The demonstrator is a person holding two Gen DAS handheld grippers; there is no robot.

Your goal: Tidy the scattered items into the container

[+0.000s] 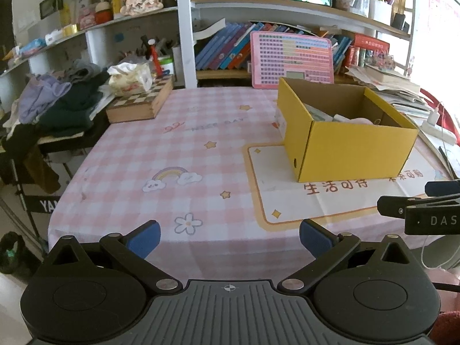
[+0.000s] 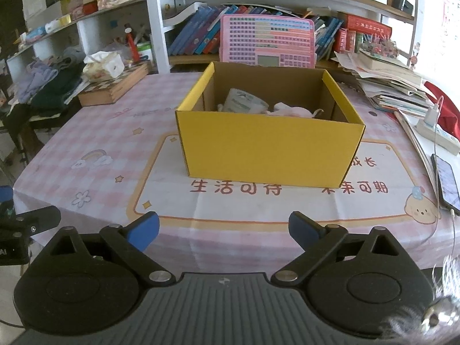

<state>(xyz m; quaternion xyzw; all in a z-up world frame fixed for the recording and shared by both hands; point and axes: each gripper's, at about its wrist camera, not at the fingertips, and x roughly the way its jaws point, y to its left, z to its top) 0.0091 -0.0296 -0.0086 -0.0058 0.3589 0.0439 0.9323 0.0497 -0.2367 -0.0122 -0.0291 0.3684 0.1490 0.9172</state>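
Note:
A yellow cardboard box (image 2: 270, 149) stands open on a white mat (image 2: 258, 201) on the pink checked tablecloth; it also shows in the left wrist view (image 1: 350, 149) at the right. Inside lie a pale printed pack (image 2: 244, 102) and soft pink and white items (image 2: 293, 110). My left gripper (image 1: 229, 237) is open and empty, held at the table's front edge left of the box. My right gripper (image 2: 223, 230) is open and empty, in front of the box. The right gripper's side shows in the left wrist view (image 1: 419, 210).
A wooden chess box (image 1: 141, 102) with a tissue pack sits at the back left, next to a pile of clothes (image 1: 57, 100). A pink keyboard board (image 2: 267, 41) leans behind the box. Stacked papers (image 2: 394, 86), a power strip (image 2: 437, 132) and a phone (image 2: 447, 185) lie at the right.

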